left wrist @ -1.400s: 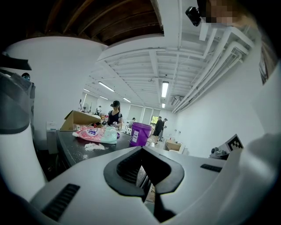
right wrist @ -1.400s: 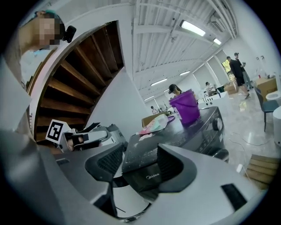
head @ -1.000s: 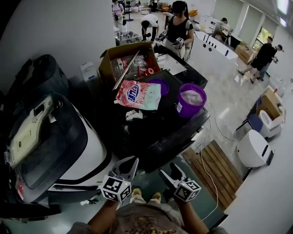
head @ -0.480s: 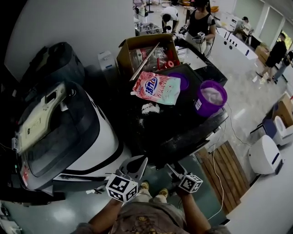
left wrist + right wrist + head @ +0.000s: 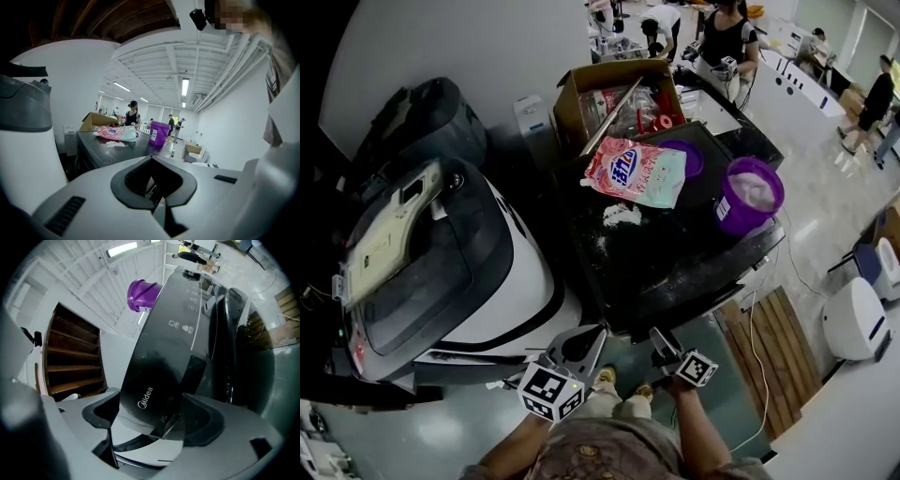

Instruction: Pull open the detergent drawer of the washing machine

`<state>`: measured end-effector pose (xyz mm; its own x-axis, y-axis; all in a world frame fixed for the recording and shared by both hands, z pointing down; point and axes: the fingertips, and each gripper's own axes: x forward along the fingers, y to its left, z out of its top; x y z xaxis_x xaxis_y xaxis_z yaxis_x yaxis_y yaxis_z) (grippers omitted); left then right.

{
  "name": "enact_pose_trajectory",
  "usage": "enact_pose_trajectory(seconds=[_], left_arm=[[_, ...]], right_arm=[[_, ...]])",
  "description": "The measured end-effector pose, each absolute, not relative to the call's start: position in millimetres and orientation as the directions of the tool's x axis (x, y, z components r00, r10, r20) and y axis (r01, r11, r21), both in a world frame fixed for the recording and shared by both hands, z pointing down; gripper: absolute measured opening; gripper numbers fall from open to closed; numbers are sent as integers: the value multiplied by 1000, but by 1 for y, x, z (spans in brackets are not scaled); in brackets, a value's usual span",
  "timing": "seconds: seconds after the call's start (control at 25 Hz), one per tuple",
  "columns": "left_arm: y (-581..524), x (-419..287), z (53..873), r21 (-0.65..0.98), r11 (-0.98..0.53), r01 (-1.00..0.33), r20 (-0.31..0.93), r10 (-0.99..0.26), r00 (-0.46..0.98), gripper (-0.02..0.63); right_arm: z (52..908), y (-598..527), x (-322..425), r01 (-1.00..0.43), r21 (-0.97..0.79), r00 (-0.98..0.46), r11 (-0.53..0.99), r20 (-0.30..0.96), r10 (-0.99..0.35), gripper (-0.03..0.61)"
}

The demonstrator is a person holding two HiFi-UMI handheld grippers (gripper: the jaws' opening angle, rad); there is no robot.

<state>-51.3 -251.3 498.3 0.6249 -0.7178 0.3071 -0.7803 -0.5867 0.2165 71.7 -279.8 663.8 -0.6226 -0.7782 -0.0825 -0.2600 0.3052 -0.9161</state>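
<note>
The right gripper (image 5: 664, 341) has moved up to the front edge of the black washing machine (image 5: 675, 272). Its jaws are apart, and the detergent drawer (image 5: 147, 380), at the machine's top front corner, is just ahead of them. The left gripper (image 5: 578, 345) hangs beside it, jaws together on nothing.

We see a black washer (image 5: 661, 272) with a white logo. The machine (image 5: 520, 309) at its left is white with a dark lid. The far bucket (image 5: 750, 195) is purple, the bag (image 5: 637, 173) pink and mint, the box (image 5: 614, 82) brown. The near cubes (image 5: 551, 391) carry black-and-white square markers.
</note>
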Motion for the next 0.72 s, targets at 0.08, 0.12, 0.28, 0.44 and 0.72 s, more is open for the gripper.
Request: enact_pose_trajectory(seconds=[0.08, 0.12, 0.28, 0.44, 0.72], left_arm=[[-249, -53, 500, 210, -588, -781, 315, -716, 623, 20], [-248, -54, 501, 208, -587, -783, 319, -716, 621, 21], [-246, -59, 506, 203, -578, -791, 332, -719, 611, 21], [-247, -66, 507, 198, -566, -800, 337, -727, 598, 20], [-243, -67, 511, 193, -569, -799, 348, -722, 598, 20]], right_arm=[[666, -282, 70, -238, -919, -626, 315, -103, -773, 402], [668, -283, 70, -227, -921, -626, 317, -111, -772, 400], [676, -286, 75, -208, -928, -614, 310, -123, -779, 390], [682, -288, 81, -176, -936, -582, 303, -149, -799, 388], [688, -291, 84, -147, -943, -560, 299, -170, -811, 379]])
